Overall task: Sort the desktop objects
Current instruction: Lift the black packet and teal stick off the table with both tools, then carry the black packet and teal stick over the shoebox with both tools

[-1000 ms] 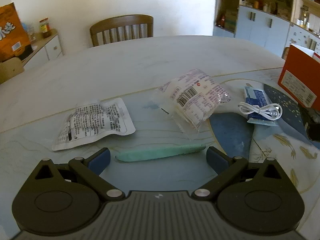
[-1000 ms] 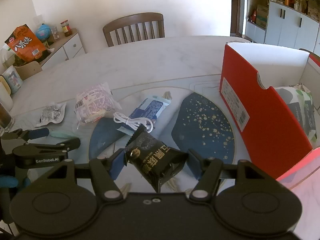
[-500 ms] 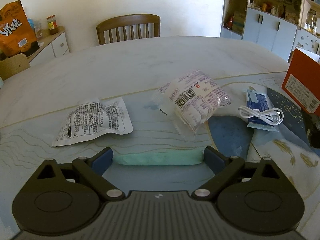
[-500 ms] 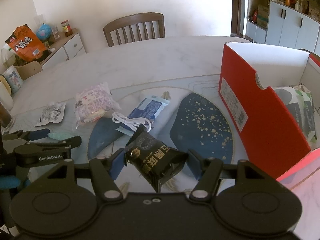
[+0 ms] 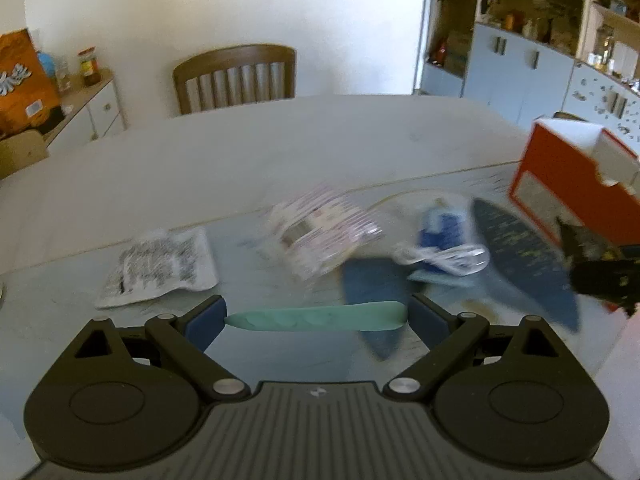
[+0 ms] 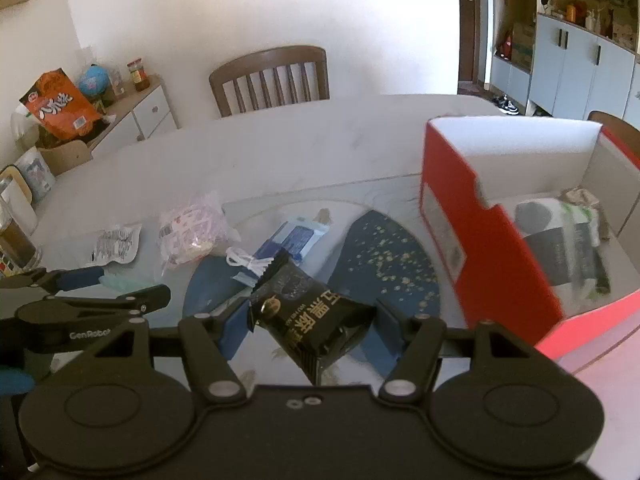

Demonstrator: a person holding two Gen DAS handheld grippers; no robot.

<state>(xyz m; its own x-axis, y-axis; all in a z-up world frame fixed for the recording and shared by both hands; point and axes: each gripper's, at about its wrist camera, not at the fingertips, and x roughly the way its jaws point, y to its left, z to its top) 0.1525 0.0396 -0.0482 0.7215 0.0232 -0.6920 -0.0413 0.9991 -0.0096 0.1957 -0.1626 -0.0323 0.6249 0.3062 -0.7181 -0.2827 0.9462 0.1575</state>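
My left gripper [image 5: 316, 322] is shut endwise on a long mint-green strip [image 5: 316, 317], one pad on each tip, and holds it just above the table. The right wrist view shows that gripper [image 6: 86, 278] at the far left with the green strip [image 6: 116, 281]. My right gripper [image 6: 310, 326] is shut on a black snack packet [image 6: 316, 316] with gold print, held tilted above the table's blue pattern. The black packet [image 5: 600, 272] also shows at the right edge of the blurred left wrist view. An open red box [image 6: 492, 248] stands to the right.
On the marble table [image 5: 280, 152] lie a white printed sachet [image 5: 160, 268], a pink-white snack bag [image 5: 320, 232] and a blue pack [image 5: 440, 224] under a white cable [image 5: 444, 256]. A green-white pack [image 6: 568, 236] lies in the red box. A wooden chair [image 5: 236, 76] stands behind the table.
The left pads have closed in on the tips of the green strip and lifted it off the table. The right gripper has risen slightly, keeping its hold on the black packet.
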